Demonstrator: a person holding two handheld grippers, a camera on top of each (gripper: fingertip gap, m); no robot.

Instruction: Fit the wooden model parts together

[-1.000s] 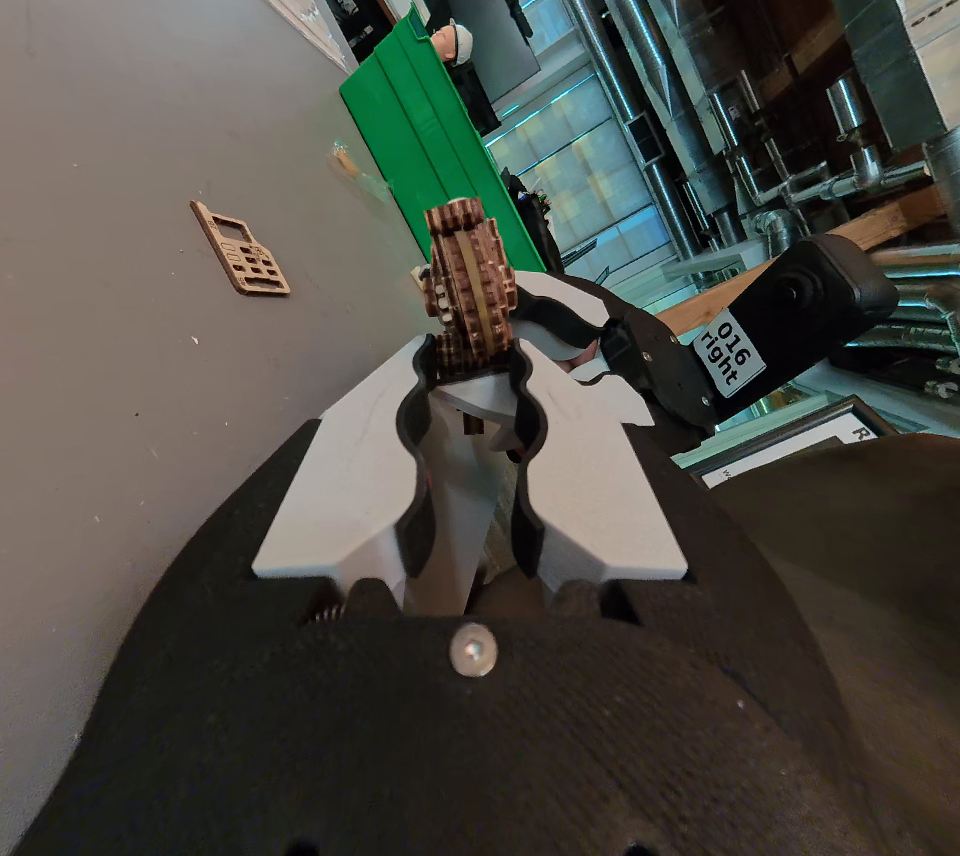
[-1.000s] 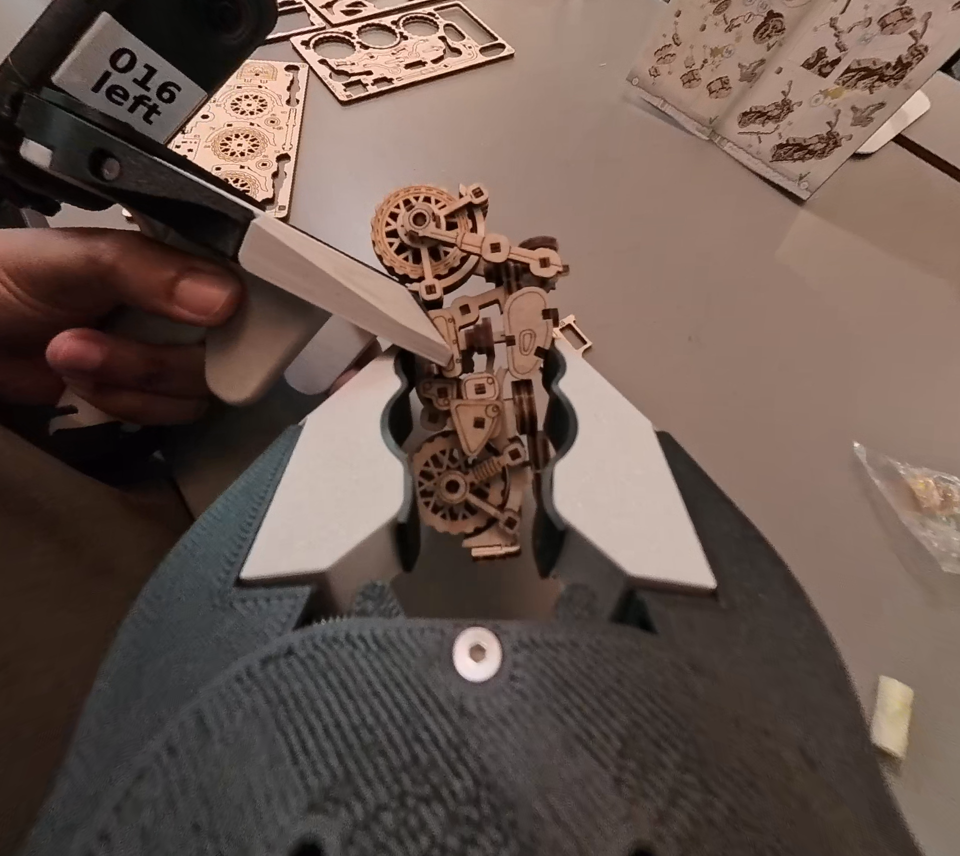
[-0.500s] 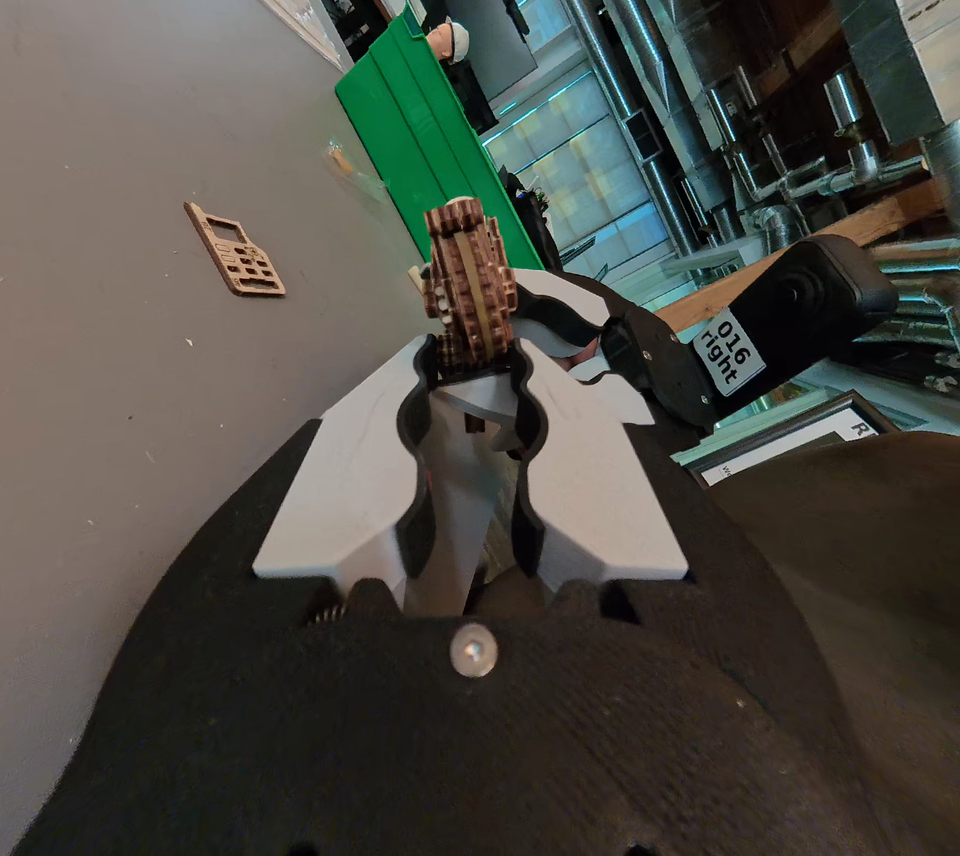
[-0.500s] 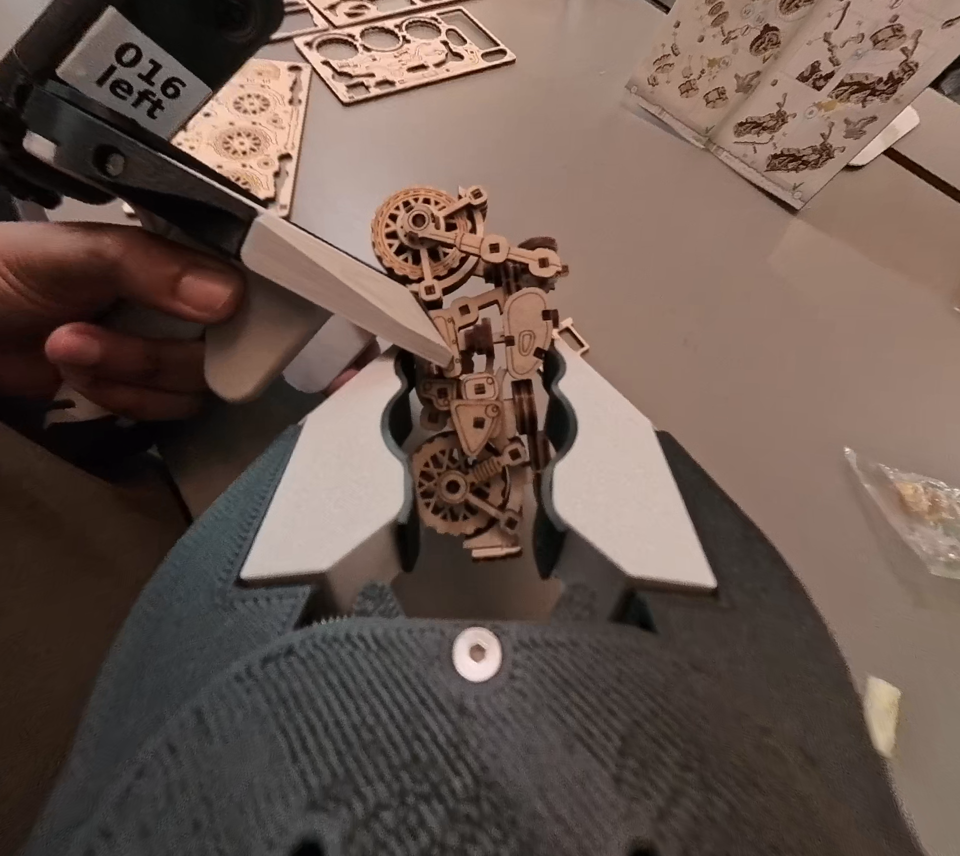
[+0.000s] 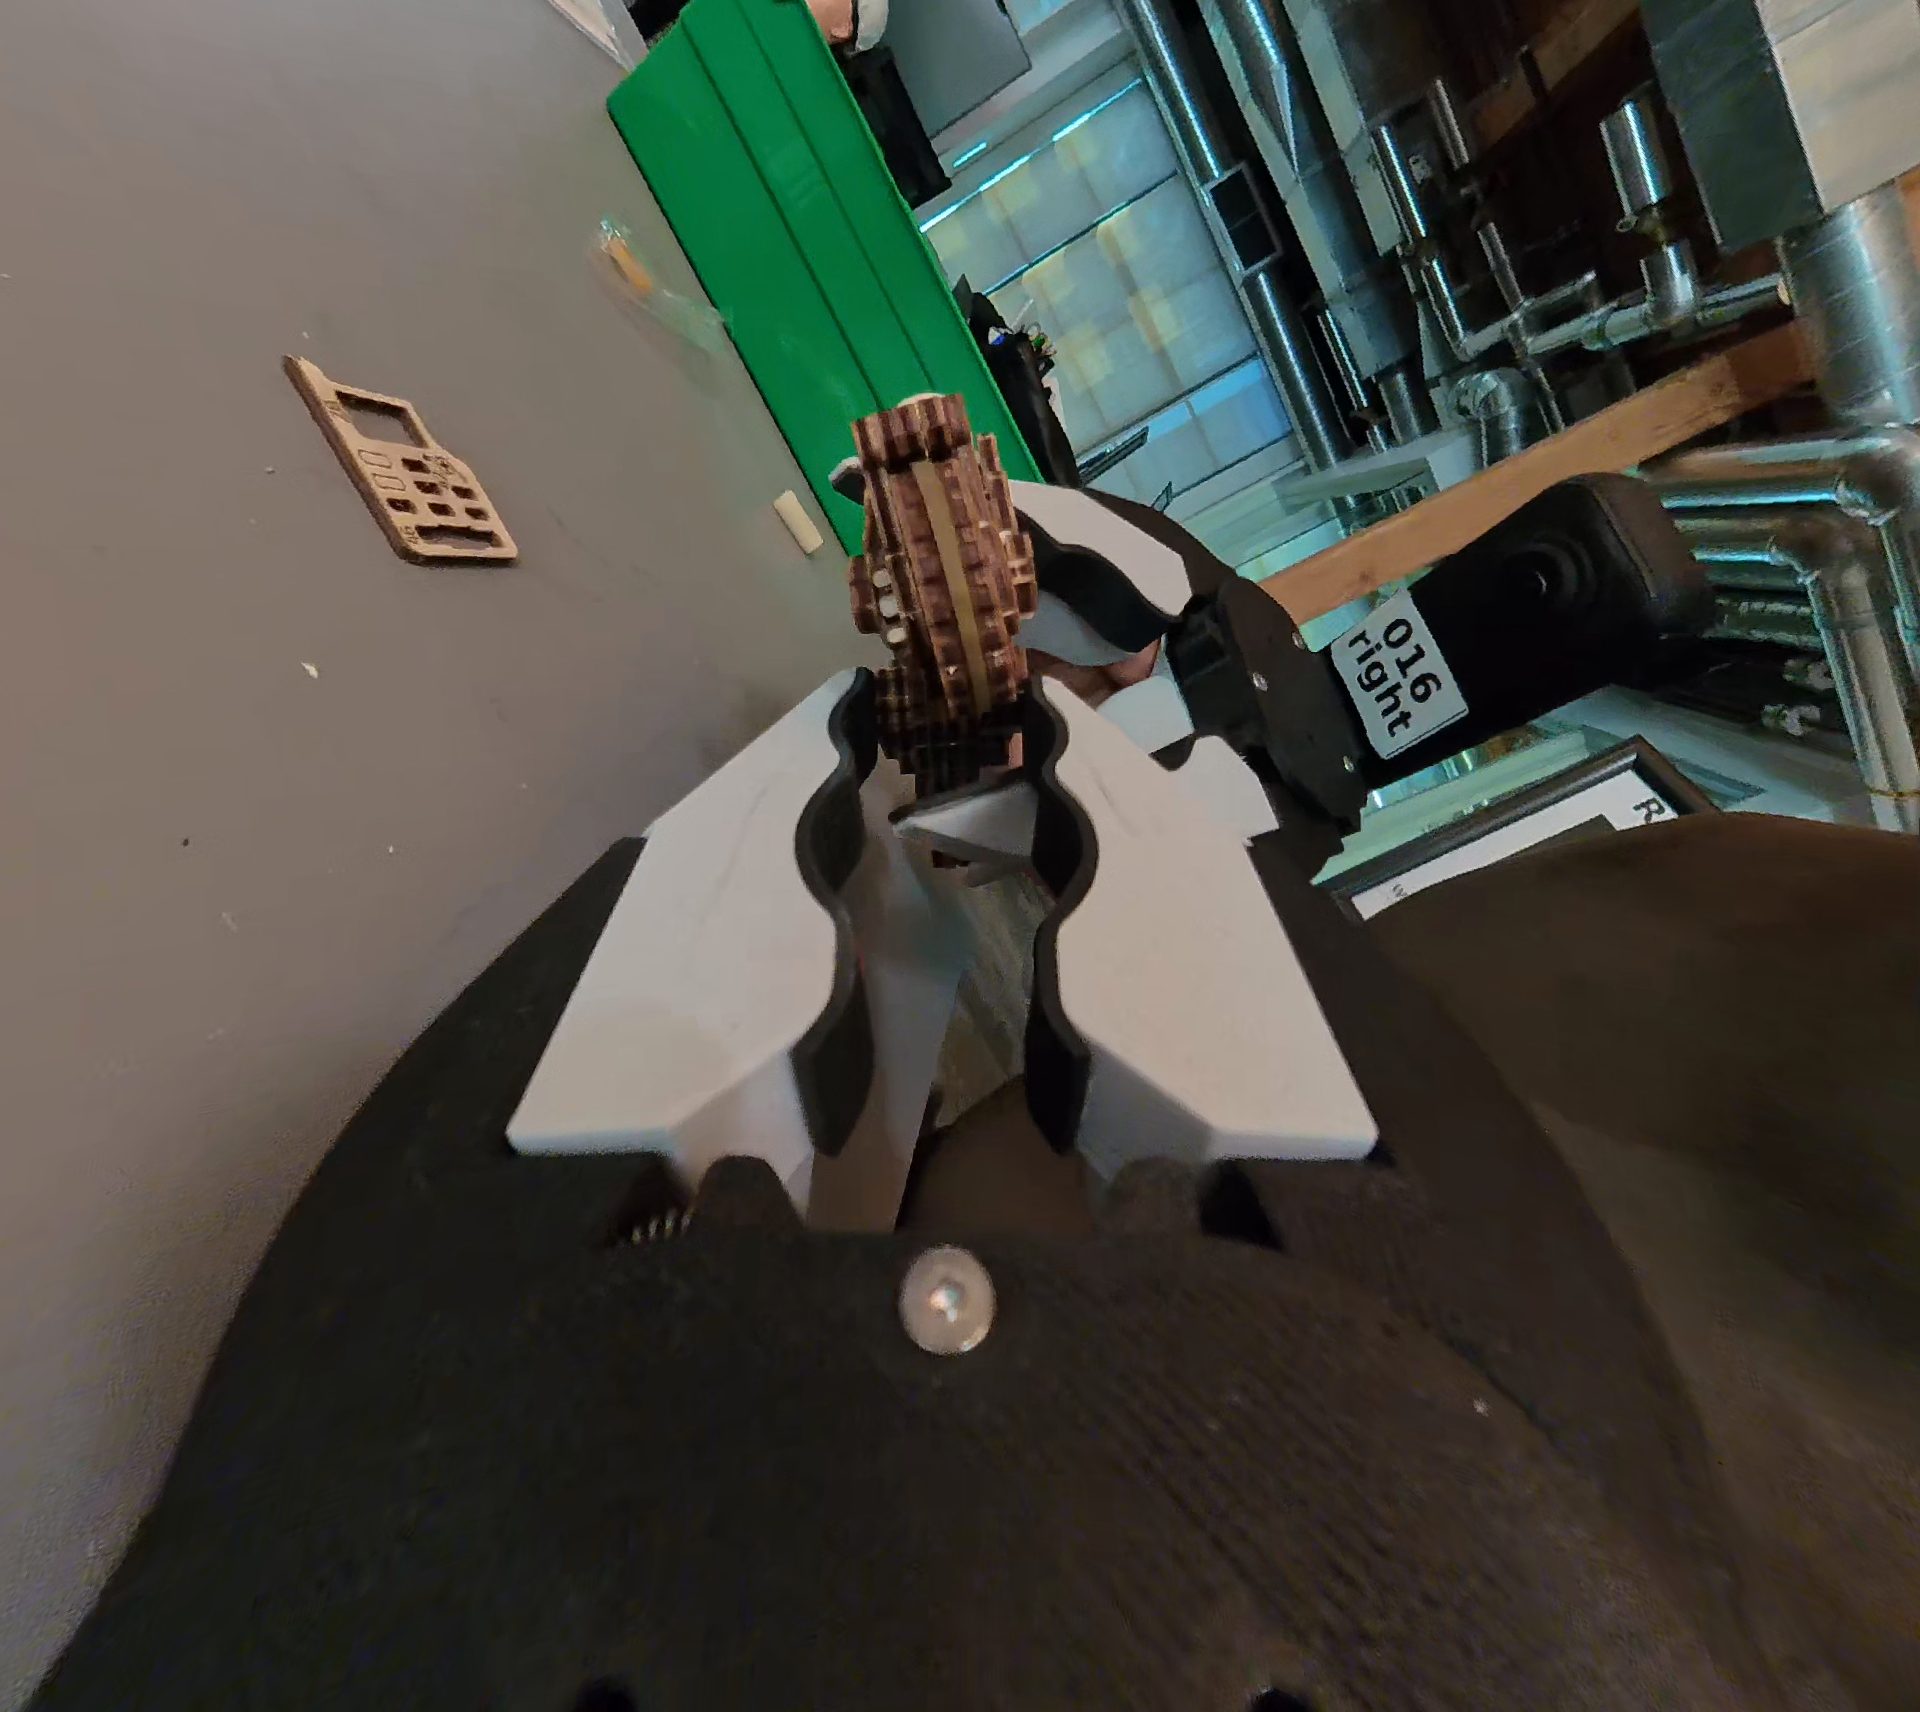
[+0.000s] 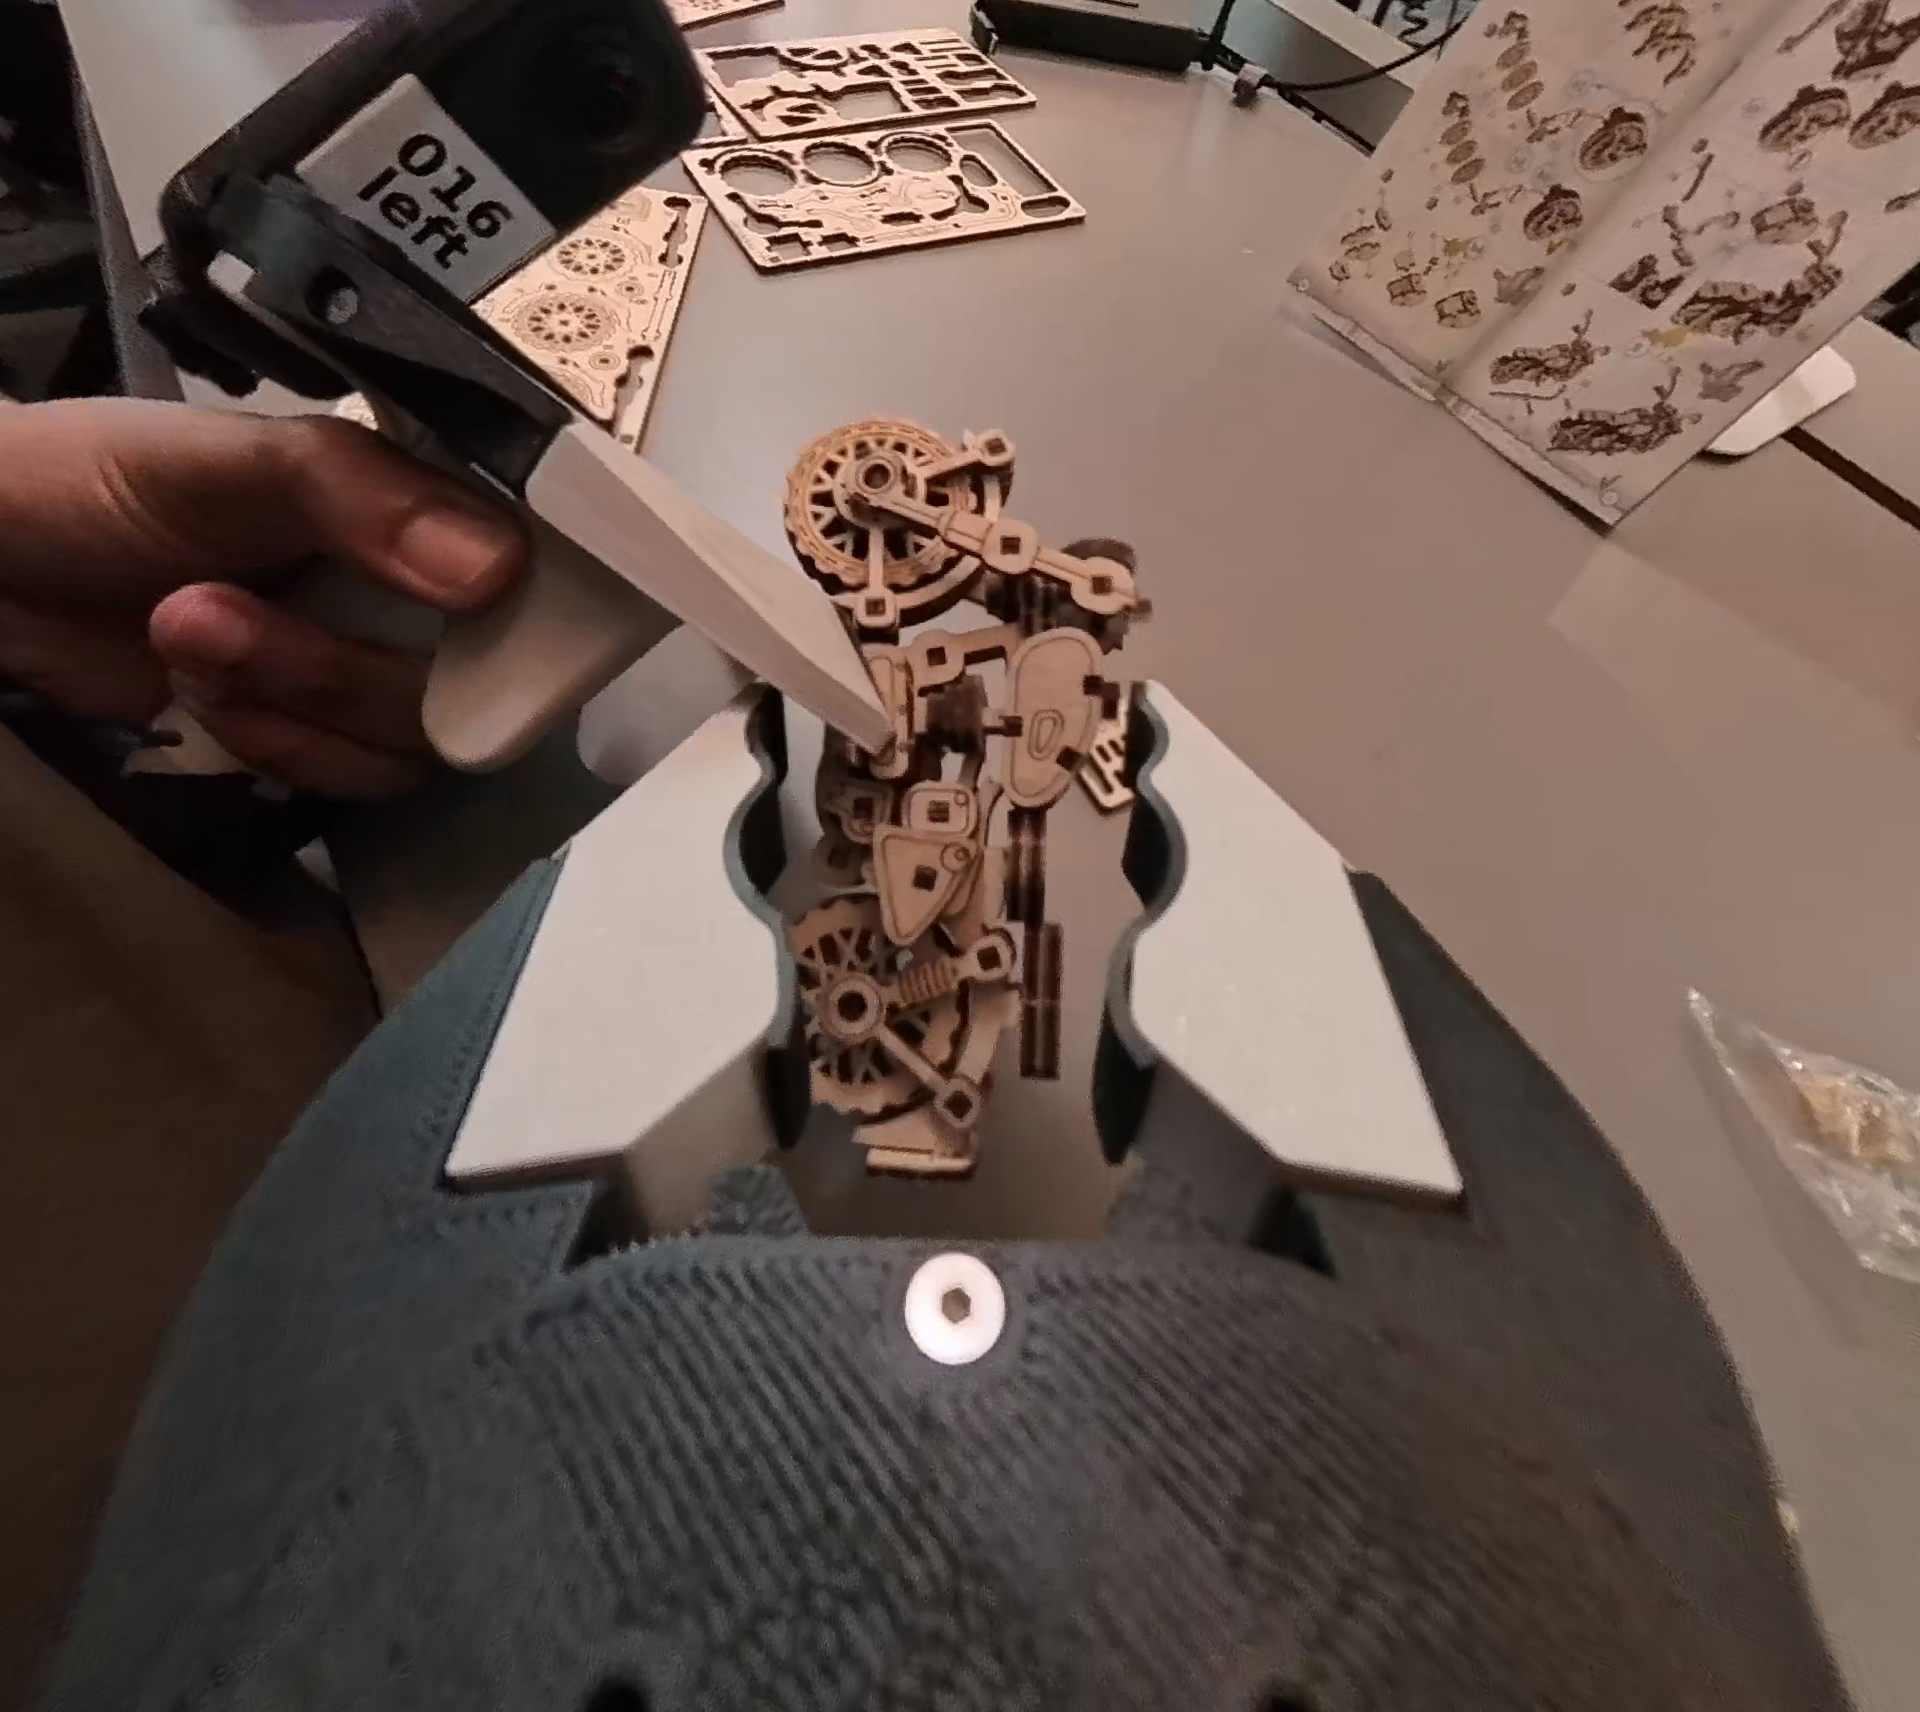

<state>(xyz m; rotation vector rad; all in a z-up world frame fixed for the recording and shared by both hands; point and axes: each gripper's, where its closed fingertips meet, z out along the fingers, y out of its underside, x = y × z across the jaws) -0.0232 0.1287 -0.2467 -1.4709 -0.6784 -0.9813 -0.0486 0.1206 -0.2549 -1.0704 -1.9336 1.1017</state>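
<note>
A wooden motorcycle model [image 6: 935,779] is held in the air above the grey table [image 6: 1351,727], front wheel pointing away from me. My right gripper [image 6: 951,706] stands around its middle with the jaws a little apart, and a gap shows between the left pad and the model. My left gripper [image 5: 951,706] is shut on the model's edge [image 5: 940,582]. In the right wrist view, one of its fingers [image 6: 727,582] comes in from the left and presses on the frame. In the left wrist view, a white finger [image 5: 1112,540] of the right gripper shows behind the model.
Several wooden part sheets [image 6: 894,197] lie at the back left of the table. An instruction sheet [image 6: 1621,208] is propped at the right. A plastic bag of small parts [image 6: 1829,1132] lies at the right edge. A green bin [image 5: 790,228] and a small punched sheet [image 5: 400,462] are on the table. Only a small space, under 4 cm, lies between the two pairs of fingers.
My right gripper's jaws have spread a little and the view has pulled back and tilted up. The left gripper keeps its hold on the model.
</note>
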